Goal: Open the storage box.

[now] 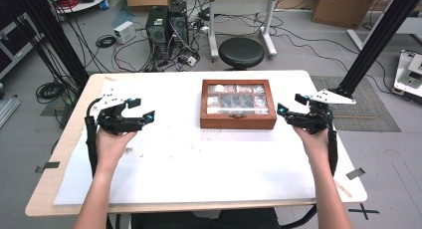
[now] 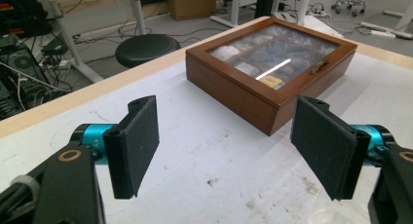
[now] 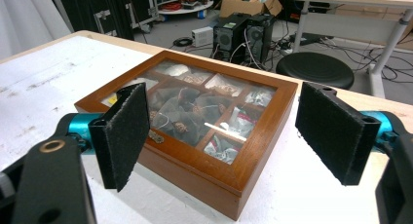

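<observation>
A person's left tool point(image 1: 141, 109) and right tool point(image 1: 291, 104), both open and empty, flank a closed glass-lidded wooden box point(image 1: 238, 104) at mid-tabletop point(image 1: 174, 159), apparently in approach; next, likely closing in on the box's front latch point(image 1: 238, 115).

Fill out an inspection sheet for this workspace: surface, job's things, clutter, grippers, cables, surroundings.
Surface: white sheet on the wooden table, lightly stained.
Job's things: wooden box, glass lid shut, front latch toward the person, small packets in its compartments.
Clutter: nothing seen on the sheet apart from the box.
Grippers: left gripper and right gripper are open and empty, one on each side of the box, neither touching it.
Cables: one trails from each gripper; loose tangles on the floor.
Surroundings: black stool, computer towers, cardboard boxes, black frame posts.
</observation>
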A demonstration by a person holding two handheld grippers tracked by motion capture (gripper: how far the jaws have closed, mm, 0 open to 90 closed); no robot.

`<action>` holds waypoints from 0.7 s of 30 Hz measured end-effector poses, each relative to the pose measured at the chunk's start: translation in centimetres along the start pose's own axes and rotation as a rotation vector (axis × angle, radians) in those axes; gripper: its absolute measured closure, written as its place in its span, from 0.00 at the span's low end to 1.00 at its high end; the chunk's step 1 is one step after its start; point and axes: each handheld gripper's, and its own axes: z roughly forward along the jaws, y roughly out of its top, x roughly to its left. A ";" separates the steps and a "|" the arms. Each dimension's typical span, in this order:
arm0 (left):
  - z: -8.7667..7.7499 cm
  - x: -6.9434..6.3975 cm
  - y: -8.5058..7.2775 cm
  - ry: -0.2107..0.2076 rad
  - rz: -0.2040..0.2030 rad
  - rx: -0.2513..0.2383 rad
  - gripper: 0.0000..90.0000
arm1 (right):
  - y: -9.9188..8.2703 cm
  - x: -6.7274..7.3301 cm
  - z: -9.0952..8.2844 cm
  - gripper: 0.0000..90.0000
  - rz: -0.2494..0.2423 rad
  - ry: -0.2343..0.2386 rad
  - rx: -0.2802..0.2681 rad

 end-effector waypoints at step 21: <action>-0.3 -0.6 0.3 -0.047 0.011 0.002 0.29 | -0.2 0.0 0.0 0.23 0.005 -0.004 -0.015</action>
